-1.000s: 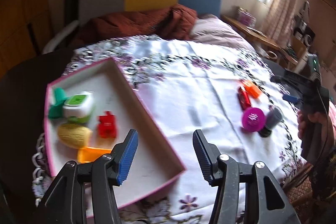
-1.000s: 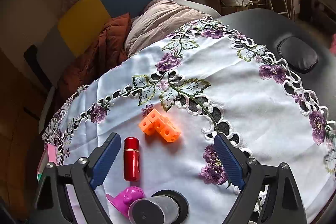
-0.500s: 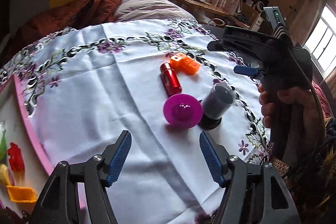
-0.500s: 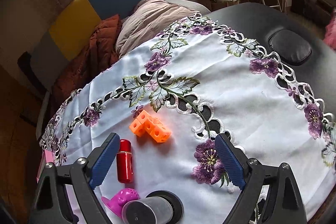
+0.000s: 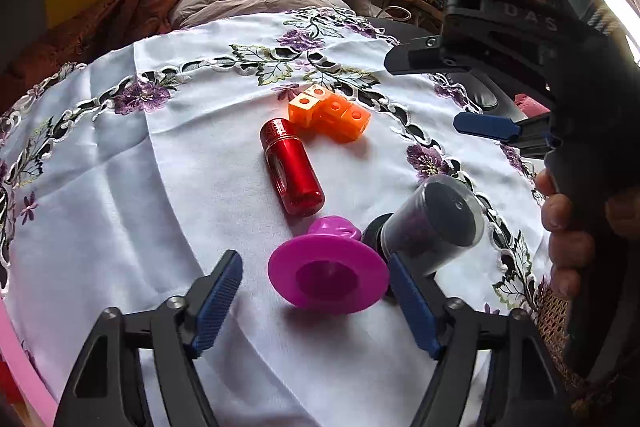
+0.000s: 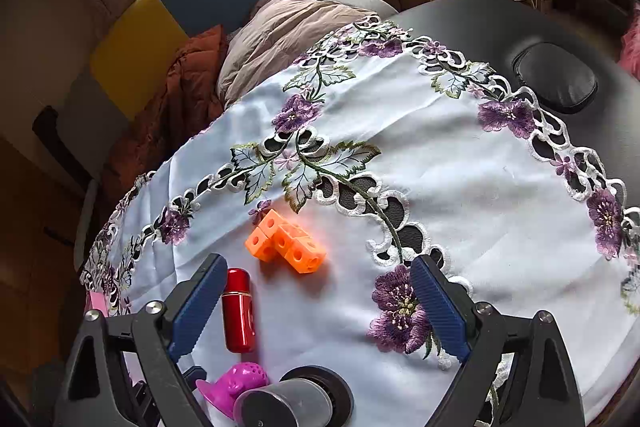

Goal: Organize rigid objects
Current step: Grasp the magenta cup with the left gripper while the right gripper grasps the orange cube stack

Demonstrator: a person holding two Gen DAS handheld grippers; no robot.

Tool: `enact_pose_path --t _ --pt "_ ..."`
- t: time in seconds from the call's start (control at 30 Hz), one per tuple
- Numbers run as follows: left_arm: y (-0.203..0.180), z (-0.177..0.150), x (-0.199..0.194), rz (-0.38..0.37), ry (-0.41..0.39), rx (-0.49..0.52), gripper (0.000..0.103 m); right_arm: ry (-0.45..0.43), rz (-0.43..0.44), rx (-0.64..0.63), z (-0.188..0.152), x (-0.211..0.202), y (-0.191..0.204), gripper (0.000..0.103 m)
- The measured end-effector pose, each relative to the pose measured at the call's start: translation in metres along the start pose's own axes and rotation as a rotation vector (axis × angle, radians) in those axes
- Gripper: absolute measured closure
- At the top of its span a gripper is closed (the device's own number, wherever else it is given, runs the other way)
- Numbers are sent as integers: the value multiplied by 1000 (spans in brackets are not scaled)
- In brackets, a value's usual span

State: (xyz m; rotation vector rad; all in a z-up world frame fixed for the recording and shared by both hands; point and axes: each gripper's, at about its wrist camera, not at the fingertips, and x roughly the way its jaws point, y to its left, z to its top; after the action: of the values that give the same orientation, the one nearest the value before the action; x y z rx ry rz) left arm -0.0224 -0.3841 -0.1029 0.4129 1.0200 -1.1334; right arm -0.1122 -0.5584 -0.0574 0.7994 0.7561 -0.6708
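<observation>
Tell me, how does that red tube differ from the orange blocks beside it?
The red tube is a smooth, shiny cylinder lying on its side; the orange blocks are square cubes joined into a cluster, each face with a round hole. The tube is longer, the cluster wider. Both rest on the white embroidered tablecloth.

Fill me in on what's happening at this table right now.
A person holds a gripper in each hand, sorting small objects on a flowered tablecloth. The left gripper is closing around a magenta flanged plastic piece, pads not yet touching it. The right gripper hangs open and empty. A red cylinder, orange linked cubes and a grey capped container lie loose.
</observation>
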Motion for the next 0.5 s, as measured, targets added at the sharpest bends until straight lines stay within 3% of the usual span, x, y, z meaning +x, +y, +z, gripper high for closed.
enact_pose_path --t 0.13,0.27,0.37,0.5 --pt "6 -6 0 -40 -15 -25 46 5 -22 -15 0 3 0 10" --pt "12 -24 -17 -17 -43 -47 46 -3 -36 -4 1 2 -3 10" --pt "14 -45 -36 63 -73 -39 46 -14 -56 34 3 0 -12 10" --pt "23 -75 -50 107 -97 -58 46 -12 -60 84 4 -1 -22 10"
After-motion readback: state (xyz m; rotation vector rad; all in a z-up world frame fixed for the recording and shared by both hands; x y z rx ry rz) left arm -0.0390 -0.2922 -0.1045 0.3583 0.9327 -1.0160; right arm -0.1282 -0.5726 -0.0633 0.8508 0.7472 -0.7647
